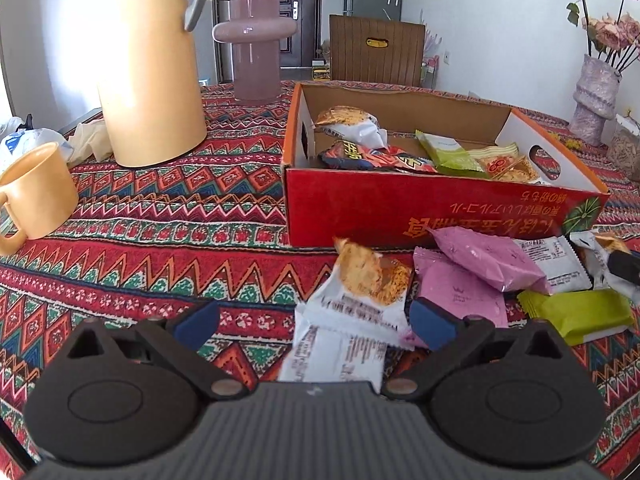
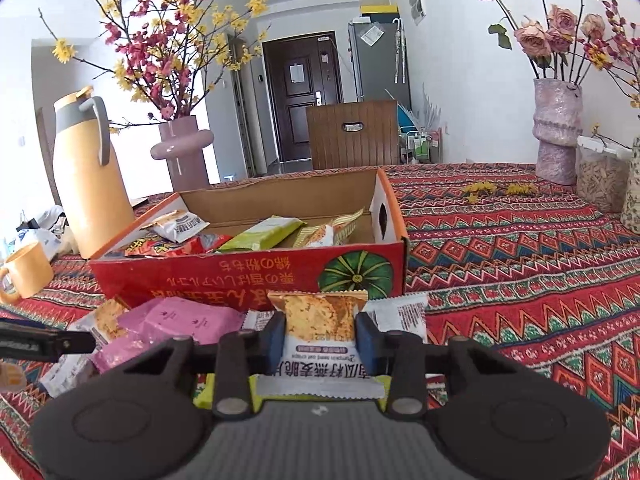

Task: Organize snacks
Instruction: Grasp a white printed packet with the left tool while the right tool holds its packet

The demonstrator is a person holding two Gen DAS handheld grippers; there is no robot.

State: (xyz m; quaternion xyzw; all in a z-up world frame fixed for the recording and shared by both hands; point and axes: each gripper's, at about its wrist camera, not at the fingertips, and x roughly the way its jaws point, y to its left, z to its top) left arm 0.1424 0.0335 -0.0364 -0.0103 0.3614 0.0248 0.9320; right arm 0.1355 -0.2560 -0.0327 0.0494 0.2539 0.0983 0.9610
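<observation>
Right wrist view: right gripper (image 2: 321, 338) clamped on a cracker packet (image 2: 320, 320) just in front of the red box (image 2: 248, 276), left gripper (image 1: 316, 316) wide over another packet (image 1: 352, 300); pick done, next lift & drop into box w/o snagging its wall.

Right gripper (image 2: 320, 338) pinched closed, pads clamping a packet; left gripper (image 1: 316, 322) jaws spread wide, angled downward.

— Home, dining or living area?
— Yes: patterned tablecloth (image 2: 520, 248), flower vases (image 2: 558, 132), thermos jug (image 1: 152, 80) and mug (image 1: 36, 192), wooden chair (image 2: 352, 136), dark entry door (image 2: 304, 92), fridge (image 2: 380, 60) behind.
</observation>
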